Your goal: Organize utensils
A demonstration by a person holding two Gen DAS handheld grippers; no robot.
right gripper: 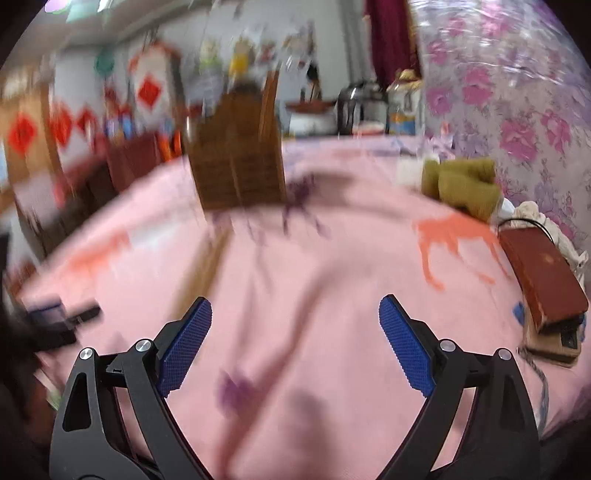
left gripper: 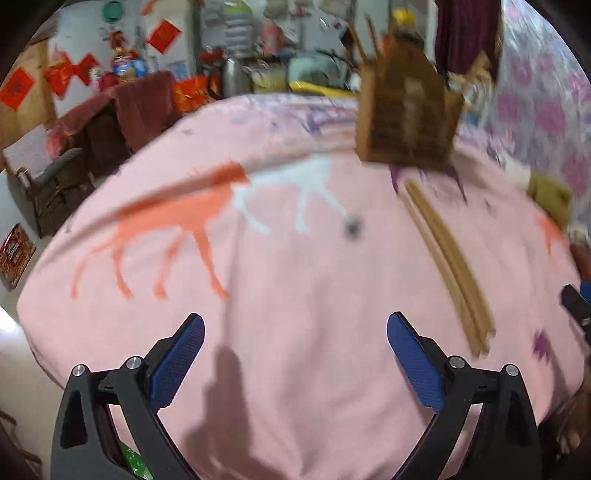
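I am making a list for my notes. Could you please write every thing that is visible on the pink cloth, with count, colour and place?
chopsticks: a few, tan, lying in front of the holder
holder: one, brown wood, far side, chopsticks standing in it
cloth bundle: one, olive, far right
book: one, dark red, right edge
pink cloth: one, animal prints
left gripper: blue pads, open, empty
right gripper: blue pads, open, empty

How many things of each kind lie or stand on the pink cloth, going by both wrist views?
Chopstick bundle: 1
Brown slatted holder: 1
Olive cloth: 1
Dark red book: 1
Total: 4
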